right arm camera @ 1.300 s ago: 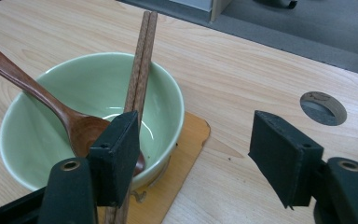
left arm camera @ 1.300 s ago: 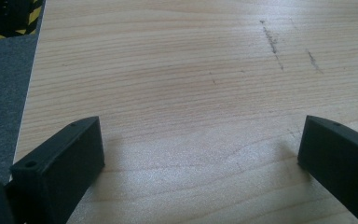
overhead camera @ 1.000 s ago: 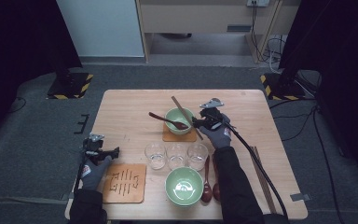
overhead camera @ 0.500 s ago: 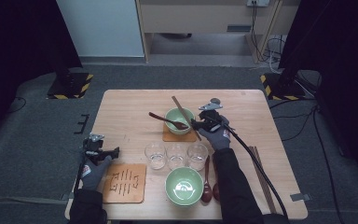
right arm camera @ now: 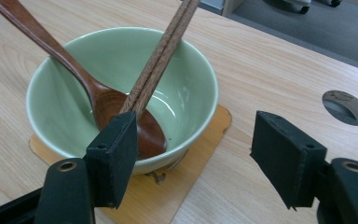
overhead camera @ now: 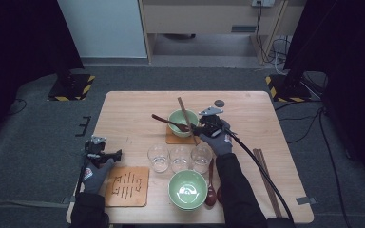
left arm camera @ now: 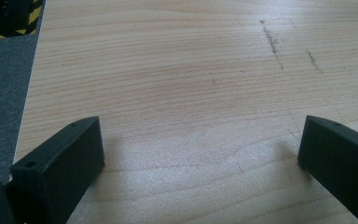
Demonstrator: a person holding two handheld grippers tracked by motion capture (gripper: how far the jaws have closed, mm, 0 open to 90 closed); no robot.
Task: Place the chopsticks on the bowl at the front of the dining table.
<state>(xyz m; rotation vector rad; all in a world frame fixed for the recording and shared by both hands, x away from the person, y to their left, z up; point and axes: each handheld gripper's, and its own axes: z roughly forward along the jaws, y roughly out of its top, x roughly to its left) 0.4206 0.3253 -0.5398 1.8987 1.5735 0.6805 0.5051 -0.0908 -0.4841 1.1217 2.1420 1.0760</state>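
Beside the green bowl (right arm camera: 121, 93), right gripper (right arm camera: 196, 154) jaws apart, empty. Chopsticks (right arm camera: 161, 56) inside look stiff, light, slippery; pinch both together mid-length.

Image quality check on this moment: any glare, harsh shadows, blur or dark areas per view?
High view: table evenly lit, surroundings fall into deep black. Left gripper view: sharp wood grain, soft shadows beside each jaw. Right gripper view: small glare highlights inside the green bowl; chopsticks and spoon crisp, background floor slightly soft.
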